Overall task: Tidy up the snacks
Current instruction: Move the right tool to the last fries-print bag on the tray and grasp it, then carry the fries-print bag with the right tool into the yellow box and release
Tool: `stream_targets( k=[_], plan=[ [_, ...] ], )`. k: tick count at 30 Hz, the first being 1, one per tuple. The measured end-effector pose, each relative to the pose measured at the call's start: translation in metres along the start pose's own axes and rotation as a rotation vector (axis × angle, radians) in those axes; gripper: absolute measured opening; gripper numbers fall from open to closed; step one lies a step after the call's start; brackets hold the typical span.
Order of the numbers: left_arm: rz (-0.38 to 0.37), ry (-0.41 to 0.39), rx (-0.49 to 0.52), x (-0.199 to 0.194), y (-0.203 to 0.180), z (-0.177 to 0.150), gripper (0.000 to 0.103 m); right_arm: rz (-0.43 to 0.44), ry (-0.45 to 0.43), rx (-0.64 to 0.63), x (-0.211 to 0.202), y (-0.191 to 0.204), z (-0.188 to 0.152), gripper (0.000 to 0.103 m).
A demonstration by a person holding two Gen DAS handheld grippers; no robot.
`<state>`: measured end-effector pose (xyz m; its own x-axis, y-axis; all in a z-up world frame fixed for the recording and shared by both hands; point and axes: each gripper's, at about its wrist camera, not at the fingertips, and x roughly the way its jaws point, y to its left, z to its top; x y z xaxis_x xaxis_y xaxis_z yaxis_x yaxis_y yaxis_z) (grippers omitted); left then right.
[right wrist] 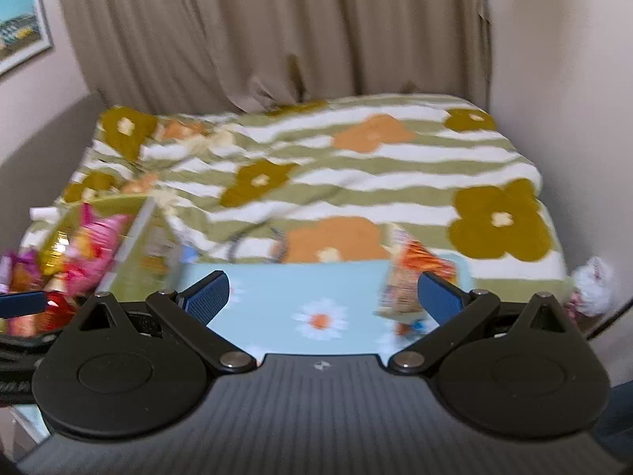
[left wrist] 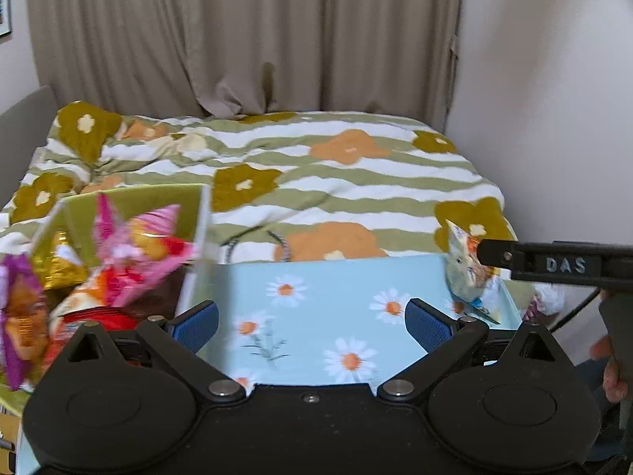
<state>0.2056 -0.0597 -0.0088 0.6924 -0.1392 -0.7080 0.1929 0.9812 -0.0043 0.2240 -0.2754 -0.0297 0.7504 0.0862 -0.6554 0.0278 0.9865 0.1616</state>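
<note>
Green box [left wrist: 130,202] at left already heaped with snack packets [left wrist: 134,253]; one stray packet [right wrist: 403,277] upright on daisy cloth [right wrist: 277,297], just beside right gripper [right wrist: 322,295], spread wide, presumably for pickup; left gripper [left wrist: 312,324] likewise wide, empty.

Two wrist cameras, side by side low over the daisy-print table [left wrist: 340,297], face the striped bed [right wrist: 356,166] and curtain [left wrist: 245,31]; both catch the snack box [left wrist: 130,206].

Soft, even indoor light fills both views, with no harsh shadows or glare. The right wrist view is smeared by motion blur (the snack packets [right wrist: 79,253] worst), and fisheye distortion bends the edges.
</note>
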Motion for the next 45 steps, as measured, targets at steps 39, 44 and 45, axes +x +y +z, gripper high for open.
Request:
stream_targets(
  k=[39, 44, 45],
  plan=[
    [0.052, 0.107, 0.043, 0.096, -0.021, -0.004, 0.102, -0.059, 0.186, 0.096, 0.148, -0.072, -0.005, 0.082],
    [0.082, 0.057, 0.009, 0.068, -0.010, 0.003, 0.102, -0.006, 0.129, 0.055, 0.116, -0.047, 0.010, 0.082],
    [0.091, 0.046, 0.000, 0.061, -0.006, 0.004, 0.102, 0.011, 0.119, 0.043, 0.109, -0.040, 0.014, 0.082]
  ],
)
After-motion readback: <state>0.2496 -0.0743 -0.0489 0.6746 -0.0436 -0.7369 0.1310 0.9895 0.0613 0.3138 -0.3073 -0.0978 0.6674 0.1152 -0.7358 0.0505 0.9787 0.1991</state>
